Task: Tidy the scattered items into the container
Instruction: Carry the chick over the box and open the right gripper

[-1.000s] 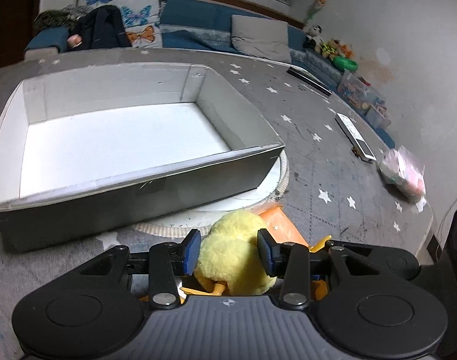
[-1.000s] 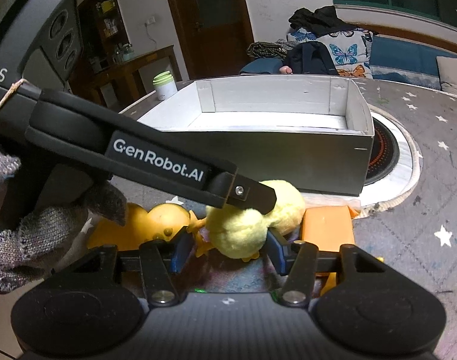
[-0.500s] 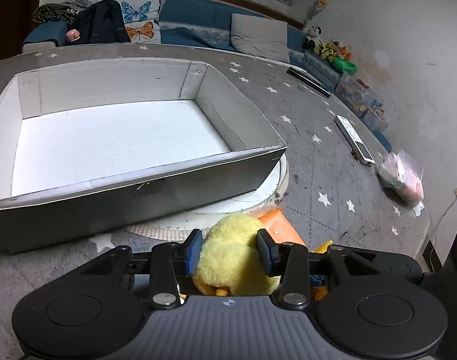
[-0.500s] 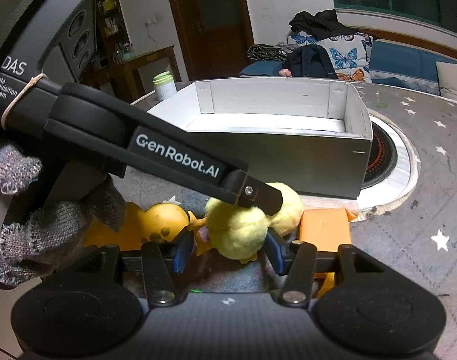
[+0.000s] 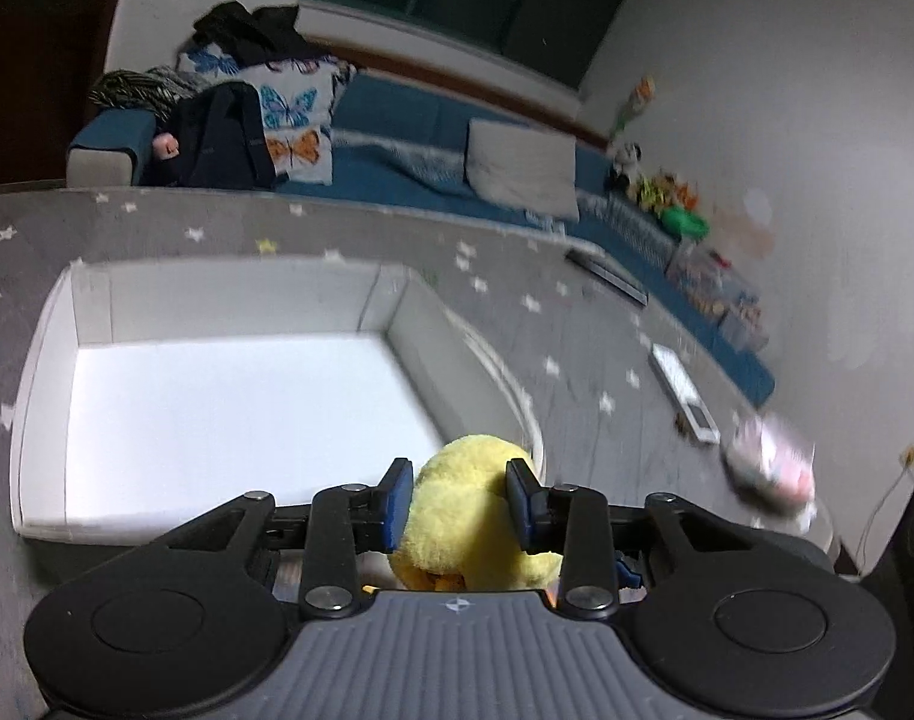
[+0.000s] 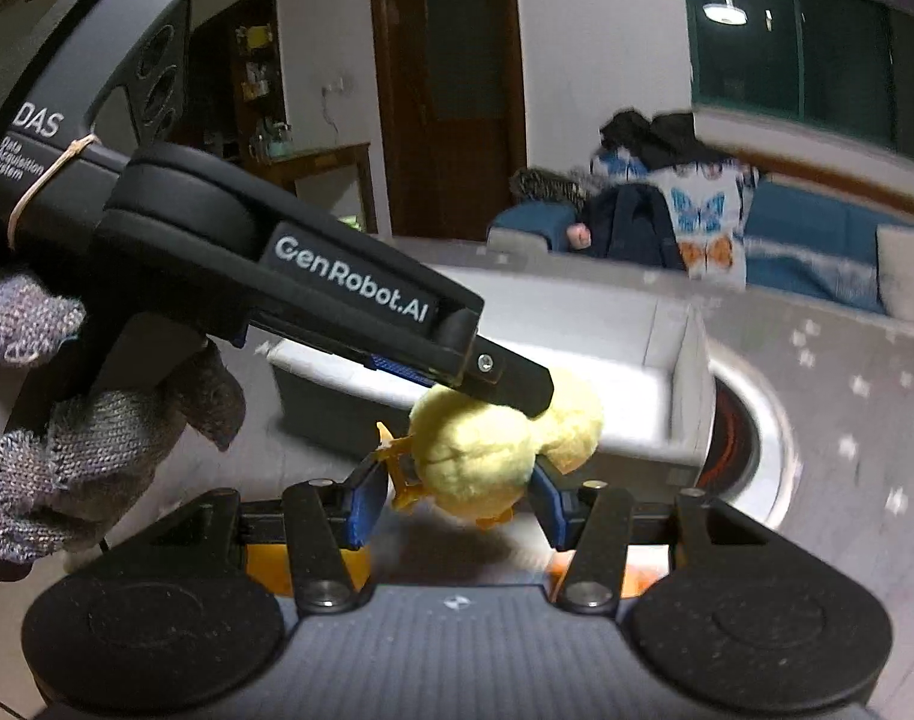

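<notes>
Left gripper [image 5: 460, 501] clamped around a fluffy yellow plush duck [image 5: 469, 510], lifted above the near rim of the open grey rectangular cardboard box [image 5: 228, 402]. Right gripper [image 6: 453, 504] spread wide, holding nothing, just beneath the duck.

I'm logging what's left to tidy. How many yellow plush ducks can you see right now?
1. The plush duck is clamped in the left tongs, lifted near the white box. Orange items below are mostly hidden, so more could be there.
</notes>
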